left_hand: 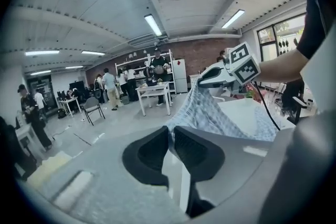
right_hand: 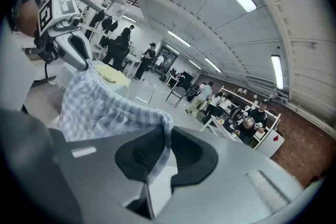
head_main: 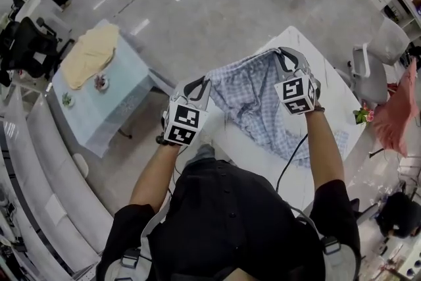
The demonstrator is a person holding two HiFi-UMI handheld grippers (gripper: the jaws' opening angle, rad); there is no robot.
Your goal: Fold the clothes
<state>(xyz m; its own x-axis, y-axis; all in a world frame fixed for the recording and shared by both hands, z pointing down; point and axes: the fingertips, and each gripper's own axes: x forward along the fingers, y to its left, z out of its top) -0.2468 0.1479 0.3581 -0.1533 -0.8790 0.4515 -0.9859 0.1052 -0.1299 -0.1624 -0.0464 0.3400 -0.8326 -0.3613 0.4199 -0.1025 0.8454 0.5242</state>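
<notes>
A blue and white checked garment (head_main: 253, 99) hangs stretched between my two grippers, lifted above the white table (head_main: 335, 99); its lower part trails onto the tabletop. My left gripper (head_main: 202, 83) is shut on one top corner of the checked garment (left_hand: 210, 113), the cloth pinched between its dark pads. The right gripper (head_main: 284, 57) is shut on the other top corner of the garment (right_hand: 100, 107), with a strip of fabric running down between its pads. From the left gripper view (left_hand: 171, 131) the right gripper shows at upper right; from the right gripper view (right_hand: 167, 140) the left one shows at upper left.
A low table with a light blue cover (head_main: 108, 92) stands to the left, with a yellow cloth (head_main: 89, 52) on it. A white chair (head_main: 375, 62) and a pink cloth (head_main: 398, 112) are at the right. Several people and white tables (left_hand: 152, 93) stand farther off.
</notes>
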